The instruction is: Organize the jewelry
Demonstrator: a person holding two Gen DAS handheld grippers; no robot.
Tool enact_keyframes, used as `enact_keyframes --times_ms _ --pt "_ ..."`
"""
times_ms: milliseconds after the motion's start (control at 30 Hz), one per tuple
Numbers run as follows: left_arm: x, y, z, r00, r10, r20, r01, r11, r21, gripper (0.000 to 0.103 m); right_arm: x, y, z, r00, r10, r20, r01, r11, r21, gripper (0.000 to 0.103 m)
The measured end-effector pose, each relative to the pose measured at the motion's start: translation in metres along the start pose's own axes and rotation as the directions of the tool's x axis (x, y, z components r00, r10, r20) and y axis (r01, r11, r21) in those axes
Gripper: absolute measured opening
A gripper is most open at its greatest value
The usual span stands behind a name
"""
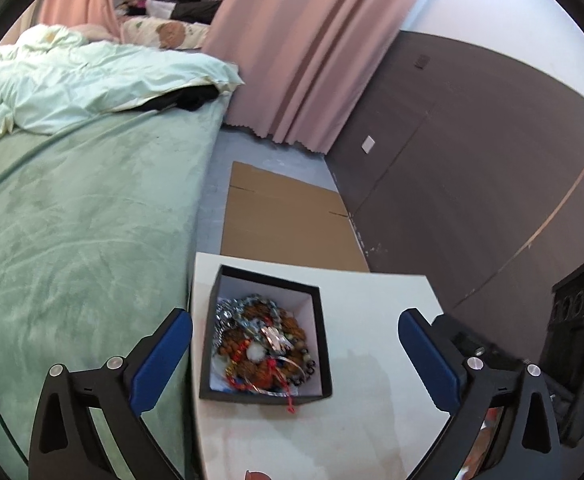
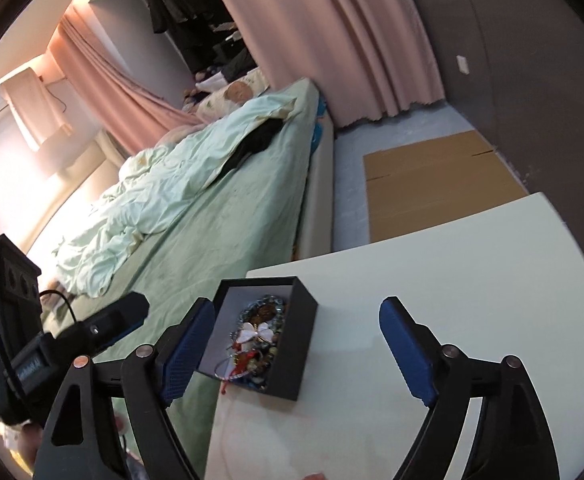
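Left tongs [image 1: 295, 332]: jaws spread wide, holding nothing, straddling the black box [image 1: 324, 344] at lower centre of the frame. Right tongs [image 2: 298, 332]: likewise wide and empty. The jewelry [image 1: 261, 344] lies heaped and tangled inside the box on the white table [image 1: 372, 420]. This fits either sorting about to start or pieces already gathered in; the stage cannot be settled.

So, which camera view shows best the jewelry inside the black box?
The left wrist view. It looks almost straight down into the black box, so the whole jewelry pile shows. The right wrist view sees the box from the side; its near wall hides part of the pile, though a white bow-shaped piece is clear.
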State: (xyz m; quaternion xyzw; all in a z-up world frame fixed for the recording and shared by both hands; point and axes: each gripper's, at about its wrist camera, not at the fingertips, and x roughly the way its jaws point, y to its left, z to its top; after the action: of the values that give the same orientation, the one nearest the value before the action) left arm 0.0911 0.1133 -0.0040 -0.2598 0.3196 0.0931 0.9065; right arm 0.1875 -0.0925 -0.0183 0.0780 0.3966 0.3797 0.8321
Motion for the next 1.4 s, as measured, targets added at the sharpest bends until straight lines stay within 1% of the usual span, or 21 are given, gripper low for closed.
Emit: enact_keyframes --times_ms 33,67,100,400,567,800,933,1100,1200,1300,1400 --pt "-0.002 -0.004 -0.003 1.000 0.000 0.001 0.000 1.000 0.011 0.103 -0.006 -0.001 -0.002 1.000 -0.008 0.006 0.008 1.000 0.000 0.088" --pt "-0.004 -0.008 -0.006 1.000 -0.002 0.002 0.002 1.000 0.020 0.103 -0.011 -0.002 -0.003 1.000 -0.016 0.010 0.016 1.000 -0.001 0.093" --pt "-0.005 -0.011 -0.009 1.000 -0.005 0.004 0.005 1.000 0.028 0.103 -0.018 -0.004 -0.005 0.999 -0.027 0.017 0.027 1.000 -0.003 0.094" --pt "-0.017 -0.046 -0.032 1.000 0.000 0.024 -0.004 0.990 0.144 0.103 -0.062 -0.020 -0.019 0.995 -0.092 0.045 0.092 0.996 0.004 0.095" --pt "-0.021 -0.059 -0.044 1.000 0.002 0.024 -0.006 0.981 0.193 0.103 -0.074 -0.028 -0.021 0.993 -0.109 0.049 0.109 0.994 0.017 0.095" --pt "-0.028 -0.072 -0.057 0.999 0.011 0.039 -0.020 0.968 0.252 0.103 -0.086 -0.025 -0.028 0.992 -0.123 0.031 0.124 0.992 -0.035 0.095" --pt "-0.030 -0.075 -0.062 0.999 0.020 0.042 -0.031 0.962 0.271 0.103 -0.092 -0.026 -0.033 0.992 -0.128 0.018 0.129 0.990 -0.048 0.095" --pt "-0.038 -0.075 -0.066 0.997 0.032 0.066 -0.050 0.957 0.287 0.103 -0.104 -0.029 -0.038 0.990 -0.140 0.027 0.142 0.987 -0.075 0.095" --pt "-0.041 -0.076 -0.067 0.998 0.034 0.059 -0.050 0.955 0.291 0.103 -0.103 -0.028 -0.039 0.990 -0.140 0.025 0.141 0.987 -0.073 0.095" --pt "-0.049 -0.076 -0.071 0.997 0.036 0.074 -0.057 0.951 0.305 0.103 -0.108 -0.029 -0.042 0.989 -0.148 0.020 0.149 0.985 -0.092 0.095" --pt "-0.056 -0.074 -0.070 0.997 0.006 0.082 -0.029 0.958 0.287 0.103 -0.114 -0.030 -0.044 0.988 -0.153 0.021 0.154 0.984 -0.094 0.095"
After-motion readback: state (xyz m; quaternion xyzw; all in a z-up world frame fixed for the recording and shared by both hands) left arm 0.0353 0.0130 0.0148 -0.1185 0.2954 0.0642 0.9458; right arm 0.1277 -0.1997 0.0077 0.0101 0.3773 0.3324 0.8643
